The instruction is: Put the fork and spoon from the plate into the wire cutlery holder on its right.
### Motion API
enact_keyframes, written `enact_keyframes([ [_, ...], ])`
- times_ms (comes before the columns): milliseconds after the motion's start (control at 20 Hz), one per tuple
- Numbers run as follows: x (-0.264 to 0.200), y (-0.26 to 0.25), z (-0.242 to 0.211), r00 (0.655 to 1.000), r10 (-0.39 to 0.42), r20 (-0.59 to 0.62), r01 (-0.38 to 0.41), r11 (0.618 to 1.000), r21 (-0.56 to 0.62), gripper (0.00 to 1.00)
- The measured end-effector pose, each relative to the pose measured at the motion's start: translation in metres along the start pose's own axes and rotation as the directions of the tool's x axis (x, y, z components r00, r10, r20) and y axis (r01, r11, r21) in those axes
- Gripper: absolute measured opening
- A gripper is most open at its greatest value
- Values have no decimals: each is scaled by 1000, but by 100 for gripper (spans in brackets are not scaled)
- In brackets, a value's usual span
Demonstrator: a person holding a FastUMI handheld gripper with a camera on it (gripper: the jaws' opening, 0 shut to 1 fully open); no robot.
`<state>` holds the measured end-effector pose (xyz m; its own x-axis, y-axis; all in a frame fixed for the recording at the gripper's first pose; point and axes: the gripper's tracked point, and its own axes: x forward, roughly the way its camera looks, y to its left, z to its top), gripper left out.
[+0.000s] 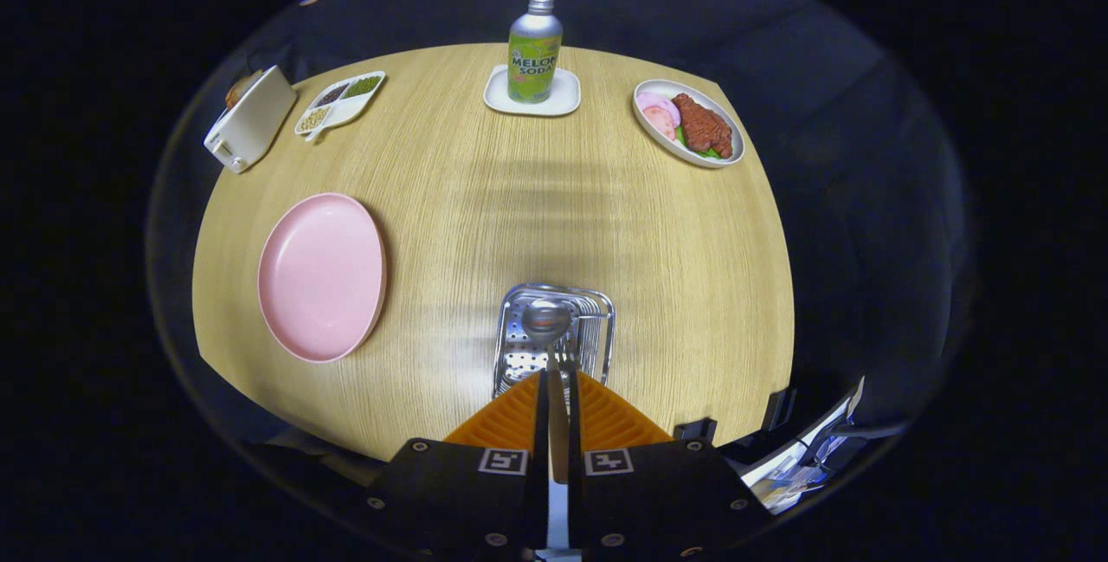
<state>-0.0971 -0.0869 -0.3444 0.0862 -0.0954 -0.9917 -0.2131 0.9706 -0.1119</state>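
The wire cutlery holder (605,319) stands on the wooden table just ahead of my fingers. My gripper (558,378) is shut on the spoon's handle, and the spoon (545,318) points forward with its bowl over the holder's opening. Beside the handle, what looks like the tines of the fork (569,361) show inside the holder. Left of the holder lies the pink plate (322,274), with nothing on it.
At the table's far edge a soda bottle (534,51) stands on a white coaster. A plate of food (688,122) is far right. A divided dish (339,101) and a white toaster (249,119) are far left. Bare wood (537,216) lies between the holder and the bottle.
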Motion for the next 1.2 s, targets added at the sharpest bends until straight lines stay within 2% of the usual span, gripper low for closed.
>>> enact_keyframes([
  [250, -15, 6, 25, 987, 4, 159, -12, 999, 45, 13],
  [350, -23, 6, 38, 972, -1, 237, -13, 998, 55, 19],
  [450, -35, 17, 55, 945, 28, 326, -42, 998, 37, 24],
  [600, -51, 34, 73, 897, 53, 440, -64, 998, 10, 56],
  [650, -58, 41, 80, 877, 63, 476, -73, 997, 4, 60],
  [700, -65, 47, 87, 854, 73, 514, -83, 997, -5, 71],
  [900, -107, 63, 119, 733, 83, 676, -105, 994, -8, 88],
  [1100, -154, 72, 147, 600, 83, 796, -138, 990, 1, 92],
  [1200, -178, 77, 157, 537, 76, 840, -131, 991, -7, 93],
])
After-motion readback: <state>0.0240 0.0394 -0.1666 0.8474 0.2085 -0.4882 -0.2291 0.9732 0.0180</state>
